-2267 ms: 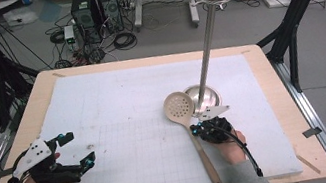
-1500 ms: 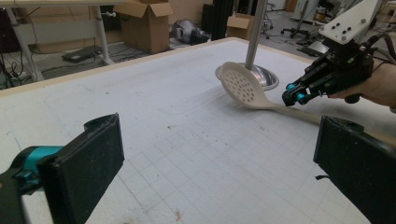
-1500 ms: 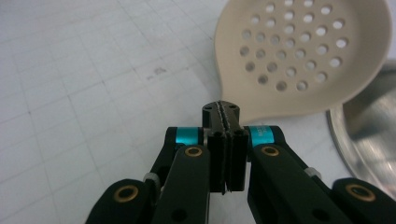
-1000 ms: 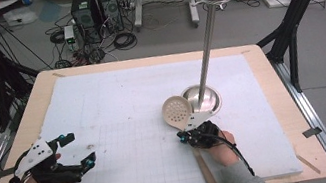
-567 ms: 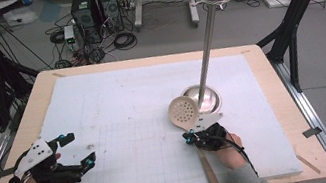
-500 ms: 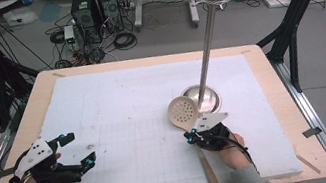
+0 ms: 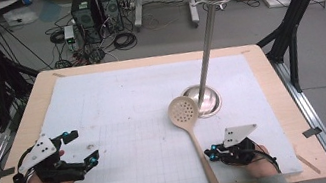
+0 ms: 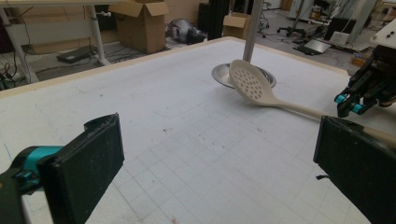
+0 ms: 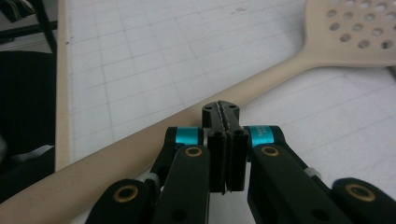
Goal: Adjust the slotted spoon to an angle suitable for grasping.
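Spoon (image 7: pixel 195 139) lies flat on the mat, bowl against the stand base (image 7: pixel 203 100), handle toward me. I see my right gripper (image 7: pixel 213 154) pinched together beside it, my left gripper (image 7: pixel 82 149) apart.

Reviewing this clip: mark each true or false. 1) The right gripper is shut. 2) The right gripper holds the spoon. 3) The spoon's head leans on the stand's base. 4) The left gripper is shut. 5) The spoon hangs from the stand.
1) The right gripper is shut: true.
2) It holds the spoon: false; the jaws are shut on nothing, beside the handle.
3) The spoon's head leans on the base of the stand: true.
4) The left gripper is shut: false; its jaws stand wide apart.
5) The spoon hangs from the stand: false; it lies on the table.
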A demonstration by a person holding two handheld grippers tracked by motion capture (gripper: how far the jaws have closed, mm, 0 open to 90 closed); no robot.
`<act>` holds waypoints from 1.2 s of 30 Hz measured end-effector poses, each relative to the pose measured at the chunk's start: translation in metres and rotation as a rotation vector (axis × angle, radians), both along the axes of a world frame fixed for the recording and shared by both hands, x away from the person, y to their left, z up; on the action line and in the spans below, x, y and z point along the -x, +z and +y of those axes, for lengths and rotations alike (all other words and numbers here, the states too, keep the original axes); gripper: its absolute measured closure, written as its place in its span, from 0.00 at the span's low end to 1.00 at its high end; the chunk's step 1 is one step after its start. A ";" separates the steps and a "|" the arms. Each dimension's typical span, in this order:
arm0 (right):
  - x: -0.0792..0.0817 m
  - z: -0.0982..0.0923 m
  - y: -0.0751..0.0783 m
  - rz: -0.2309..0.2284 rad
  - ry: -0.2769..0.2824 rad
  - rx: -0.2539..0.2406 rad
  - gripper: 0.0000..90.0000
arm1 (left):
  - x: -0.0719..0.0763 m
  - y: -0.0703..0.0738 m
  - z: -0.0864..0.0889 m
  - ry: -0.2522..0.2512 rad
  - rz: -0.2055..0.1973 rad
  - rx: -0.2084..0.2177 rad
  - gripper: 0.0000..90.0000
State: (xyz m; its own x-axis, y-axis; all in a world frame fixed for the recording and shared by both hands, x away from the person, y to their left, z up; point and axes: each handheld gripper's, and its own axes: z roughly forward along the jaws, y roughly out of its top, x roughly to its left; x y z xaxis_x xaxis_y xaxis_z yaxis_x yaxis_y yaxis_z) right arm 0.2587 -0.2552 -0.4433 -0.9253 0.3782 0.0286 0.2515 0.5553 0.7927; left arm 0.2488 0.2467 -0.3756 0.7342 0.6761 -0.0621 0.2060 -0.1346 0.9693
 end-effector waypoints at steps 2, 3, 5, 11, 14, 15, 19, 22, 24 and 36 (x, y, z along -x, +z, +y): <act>0.000 0.001 -0.001 0.006 0.015 0.001 1.00 | -0.001 -0.001 0.000 0.000 0.004 0.002 0.02; 0.001 0.002 -0.002 0.009 0.029 0.003 1.00 | -0.001 -0.001 0.000 0.001 0.006 0.003 0.02; 0.002 0.003 -0.002 0.015 0.034 -0.003 1.00 | -0.002 -0.002 0.000 -0.001 0.006 0.003 0.02; 0.002 0.008 -0.002 0.040 0.032 -0.020 1.00 | 0.000 -0.002 0.001 0.007 0.006 -0.002 0.02; 0.001 0.016 -0.001 0.043 0.036 -0.016 1.00 | 0.001 -0.002 0.002 0.012 0.006 -0.005 0.02; 0.001 0.016 -0.001 0.043 0.036 -0.016 1.00 | 0.001 -0.002 0.002 0.012 0.006 -0.005 0.02; -0.001 0.026 -0.001 0.049 0.054 -0.034 1.00 | 0.002 -0.003 0.003 0.018 0.008 -0.005 0.02; -0.001 0.036 -0.001 0.056 0.073 -0.040 1.00 | 0.002 -0.003 0.005 0.020 0.009 -0.006 0.02; -0.002 0.042 -0.002 0.054 0.082 -0.044 1.00 | 0.002 -0.004 0.006 0.023 0.010 -0.004 0.02; -0.009 0.072 -0.003 0.045 0.108 -0.052 1.00 | 0.011 -0.004 0.012 0.040 0.012 -0.008 0.02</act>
State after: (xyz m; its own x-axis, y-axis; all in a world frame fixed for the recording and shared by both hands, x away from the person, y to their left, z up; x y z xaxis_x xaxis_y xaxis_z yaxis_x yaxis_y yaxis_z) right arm 0.2680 -0.1829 -0.4467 -0.9579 0.2734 0.0880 0.2283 0.5392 0.8106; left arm 0.2383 0.2590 -0.3798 0.7060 0.7052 -0.0653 0.2233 -0.1341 0.9655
